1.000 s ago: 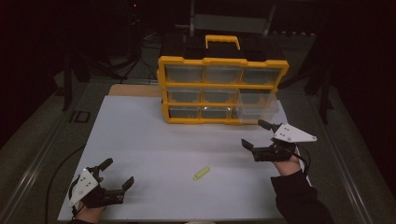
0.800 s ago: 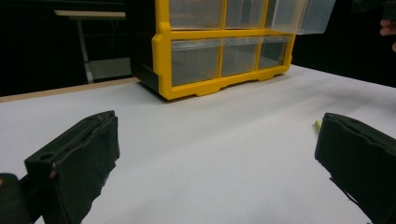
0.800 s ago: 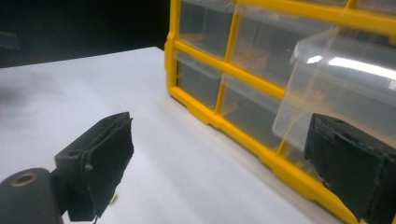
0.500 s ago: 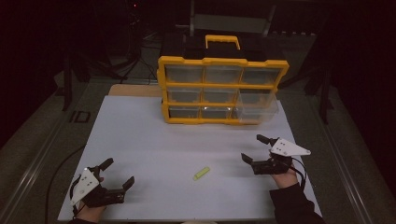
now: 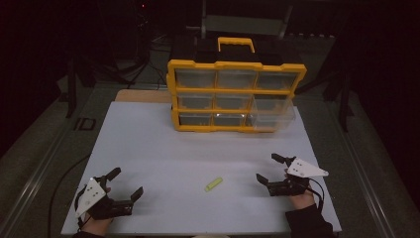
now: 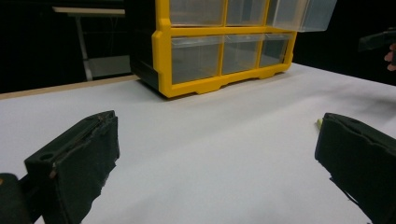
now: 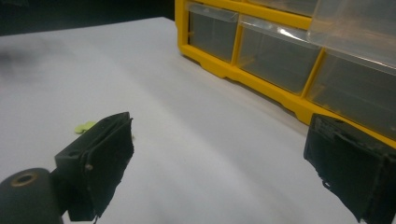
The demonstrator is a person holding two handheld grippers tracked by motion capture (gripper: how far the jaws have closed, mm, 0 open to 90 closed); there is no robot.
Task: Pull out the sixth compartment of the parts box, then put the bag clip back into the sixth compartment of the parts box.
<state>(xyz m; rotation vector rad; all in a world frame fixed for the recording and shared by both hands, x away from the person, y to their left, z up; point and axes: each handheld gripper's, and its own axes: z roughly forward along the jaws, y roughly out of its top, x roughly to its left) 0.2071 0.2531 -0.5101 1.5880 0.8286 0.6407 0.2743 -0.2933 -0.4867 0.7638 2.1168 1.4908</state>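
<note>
the small yellow-green plastic piece [image 5: 213, 184] lies on the white table [image 5: 198, 148], between both grippers and not picked up yet. the left gripper [image 5: 124, 186] and right gripper [image 5: 268, 167] are wide open, holding nothing (one clear drawer [image 5: 271, 108] of the yellow drawer box [image 5: 236, 95] sticks out).

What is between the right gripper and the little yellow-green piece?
Nothing: in the high view, only bare white table separates the right gripper from the yellow-green piece.

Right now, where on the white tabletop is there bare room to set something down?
The widest free patch lies between the yellow drawer organizer and the two hand-held grippers. The left half, between the left hand-held gripper and the organizer, is bare. Tighter spots: around the small yellow-green piece beside the right hand-held gripper, and under the pulled-out clear drawer.
</note>
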